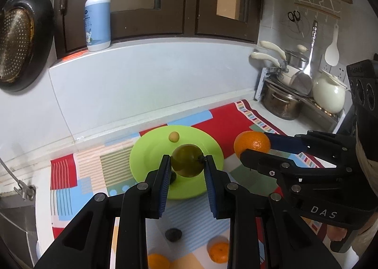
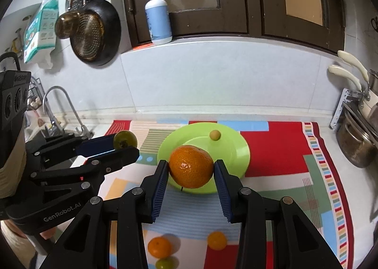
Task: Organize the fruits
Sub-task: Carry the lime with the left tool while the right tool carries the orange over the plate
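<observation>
Gripping a green fruit [image 1: 187, 160] in our left gripper [image 1: 187, 162] and an orange [image 2: 191, 166] in our right gripper [image 2: 191, 167], we hovered over the plate [image 2: 236, 151].

1. the left gripper [image 1: 187, 162] jaws clamp a green fruit [image 1: 186, 160] above the green plate [image 1: 146, 158].
2. a small yellow fruit [image 1: 174, 137] lies on the plate.
3. the right gripper [image 1: 256, 148] holds an orange [image 1: 251, 143] just beside the plate.
</observation>
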### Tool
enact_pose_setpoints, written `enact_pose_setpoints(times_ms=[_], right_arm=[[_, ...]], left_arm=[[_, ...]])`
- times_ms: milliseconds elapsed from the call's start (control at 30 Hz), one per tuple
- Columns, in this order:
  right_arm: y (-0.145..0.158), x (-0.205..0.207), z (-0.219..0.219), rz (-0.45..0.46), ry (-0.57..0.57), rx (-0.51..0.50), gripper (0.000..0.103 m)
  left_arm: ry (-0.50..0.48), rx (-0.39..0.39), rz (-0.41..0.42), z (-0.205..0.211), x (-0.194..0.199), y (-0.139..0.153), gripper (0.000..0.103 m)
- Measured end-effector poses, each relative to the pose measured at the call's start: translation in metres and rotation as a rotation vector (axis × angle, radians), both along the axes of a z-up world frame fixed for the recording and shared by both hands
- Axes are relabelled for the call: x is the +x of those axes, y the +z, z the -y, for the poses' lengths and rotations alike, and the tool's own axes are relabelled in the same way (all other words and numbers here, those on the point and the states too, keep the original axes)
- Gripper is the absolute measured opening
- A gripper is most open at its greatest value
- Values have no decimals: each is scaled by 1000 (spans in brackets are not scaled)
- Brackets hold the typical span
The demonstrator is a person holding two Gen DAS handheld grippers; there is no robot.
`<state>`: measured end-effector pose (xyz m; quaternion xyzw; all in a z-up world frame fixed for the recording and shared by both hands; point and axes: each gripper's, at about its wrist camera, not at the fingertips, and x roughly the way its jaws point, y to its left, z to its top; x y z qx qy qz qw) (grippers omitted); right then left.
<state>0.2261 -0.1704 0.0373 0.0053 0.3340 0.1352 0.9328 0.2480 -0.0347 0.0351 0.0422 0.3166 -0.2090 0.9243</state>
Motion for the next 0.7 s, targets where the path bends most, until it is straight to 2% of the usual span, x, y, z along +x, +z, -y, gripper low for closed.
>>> enact_pose_setpoints(times_ms=[367, 700], right_arm=[[5, 41, 1, -5, -13, -10, 41], [-9, 86, 4, -56, -26, -16, 41]], left_arm=[[4, -2, -36, 3, 45, 1, 28], [8, 18, -78, 4, 88, -12, 28]])
